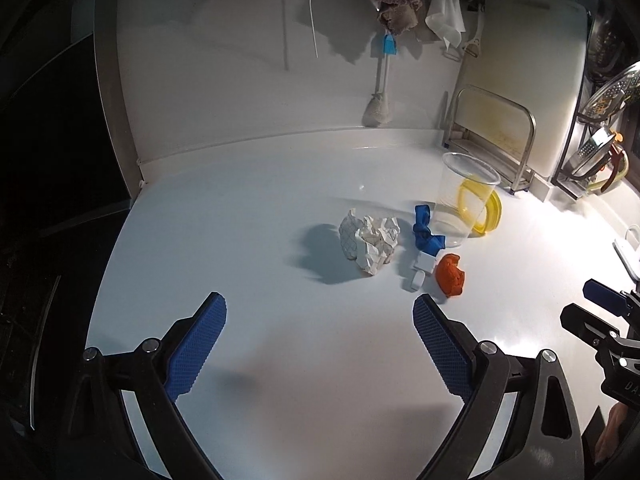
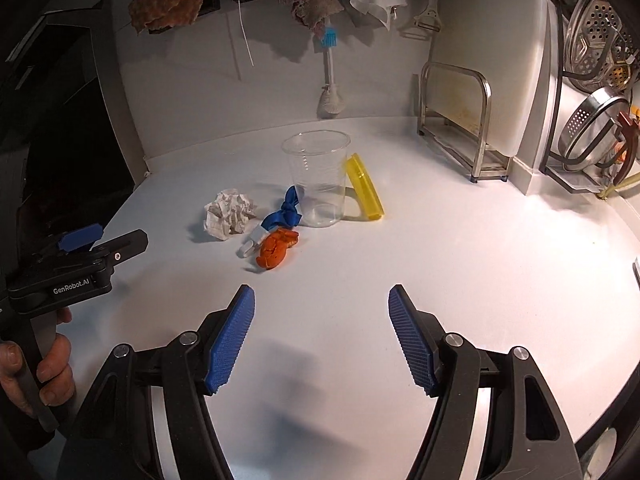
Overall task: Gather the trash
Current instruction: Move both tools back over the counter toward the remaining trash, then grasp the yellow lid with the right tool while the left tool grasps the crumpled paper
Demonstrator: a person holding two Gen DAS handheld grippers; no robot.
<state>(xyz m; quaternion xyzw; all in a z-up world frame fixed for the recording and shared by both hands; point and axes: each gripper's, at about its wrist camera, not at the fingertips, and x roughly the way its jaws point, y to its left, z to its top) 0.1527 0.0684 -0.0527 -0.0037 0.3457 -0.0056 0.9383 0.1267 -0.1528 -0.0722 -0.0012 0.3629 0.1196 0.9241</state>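
Nothing looks collected yet. The clear cup (image 2: 316, 180) stands upright and seems empty, and all the scraps lie loose on the bench (image 2: 460, 264) beside it. Taking the cup as landmark: the paper ball (image 2: 229, 214) is to its left, a little apart; the blue strip (image 2: 286, 216) touches or nearly touches its base on the near-left; the orange scrap (image 2: 278, 249) lies just in front of the strip, with a small white piece (image 2: 250, 246) at its left. A yellow lid-like piece (image 2: 365, 188) leans against the cup's right side.

Both grippers hang above the bench short of the pile, holding nothing: the left gripper (image 1: 320, 344) has its fingers spread wide, and the right gripper (image 2: 322, 336) likewise.

So the whole job seems to remain, presumably dropping each scrap into the cup.

Room is good. The near bench is bare in front of the pile, and well right of the cup it is bare up to the rack (image 2: 460, 120) and the strainers (image 2: 592, 112). Left of the paper ball the bench edge drops off into darkness. The wall behind the cup carries hanging cloths and a brush (image 2: 330, 76), well apart from the pile.
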